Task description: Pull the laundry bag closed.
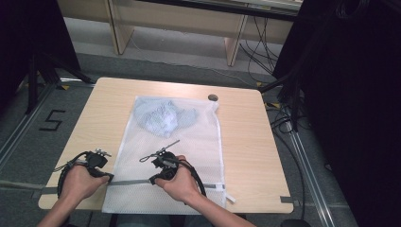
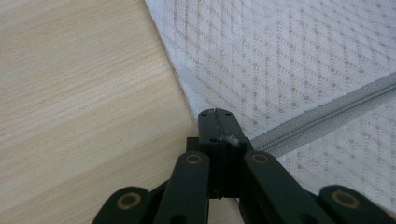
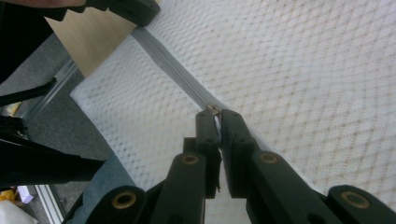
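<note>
**Setting: recording lab / test bay**

Looks like a lab set up for recorded handling trials, not a home. Small light-wood surface (image 1: 246,142) standing alone on grey carpet floor (image 1: 28,146). Metal floor rails (image 1: 302,161) running along both sides of it. Black numeral "5" (image 1: 51,120) marked on the carpet to the left. Dark tripod legs (image 1: 42,71) and black drapes (image 1: 350,94) flanking the bay. Loose black cables (image 1: 257,47) trailing over the floor at the back. Plain wooden bench legs (image 1: 118,28) behind, under a long worktop. Yellow-black tape marks (image 1: 64,86) by the rails.
</note>
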The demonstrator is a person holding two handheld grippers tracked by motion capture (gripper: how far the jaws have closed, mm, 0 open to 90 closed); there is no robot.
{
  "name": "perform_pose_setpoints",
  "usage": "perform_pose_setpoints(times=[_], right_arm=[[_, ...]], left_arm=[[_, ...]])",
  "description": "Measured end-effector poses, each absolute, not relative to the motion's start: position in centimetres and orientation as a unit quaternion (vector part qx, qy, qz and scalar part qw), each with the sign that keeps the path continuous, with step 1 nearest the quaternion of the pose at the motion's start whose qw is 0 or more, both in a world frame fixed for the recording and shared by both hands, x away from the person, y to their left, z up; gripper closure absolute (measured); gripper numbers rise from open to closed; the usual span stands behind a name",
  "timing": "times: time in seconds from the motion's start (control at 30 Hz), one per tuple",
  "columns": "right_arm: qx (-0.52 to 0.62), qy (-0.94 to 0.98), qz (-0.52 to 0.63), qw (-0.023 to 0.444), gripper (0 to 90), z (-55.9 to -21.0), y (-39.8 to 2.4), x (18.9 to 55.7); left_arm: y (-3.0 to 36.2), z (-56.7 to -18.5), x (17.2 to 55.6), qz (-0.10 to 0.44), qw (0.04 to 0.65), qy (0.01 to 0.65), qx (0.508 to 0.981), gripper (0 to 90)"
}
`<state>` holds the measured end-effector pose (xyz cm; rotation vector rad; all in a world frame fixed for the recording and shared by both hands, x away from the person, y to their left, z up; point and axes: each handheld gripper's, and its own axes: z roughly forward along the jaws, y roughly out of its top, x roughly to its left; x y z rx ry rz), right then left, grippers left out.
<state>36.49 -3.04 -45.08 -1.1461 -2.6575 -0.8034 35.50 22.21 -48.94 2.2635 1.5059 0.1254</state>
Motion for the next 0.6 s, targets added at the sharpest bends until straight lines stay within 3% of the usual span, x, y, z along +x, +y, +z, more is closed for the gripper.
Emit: perform_pose_setpoints(times=[0.6], right_arm=[[-0.39,-0.877,-0.273,0.069,87.1,-44.9,-4.4,36.5]], left_arm=[[22.2,-48.9,35.5,0.046,0.205,0.54,0.815,89.8]])
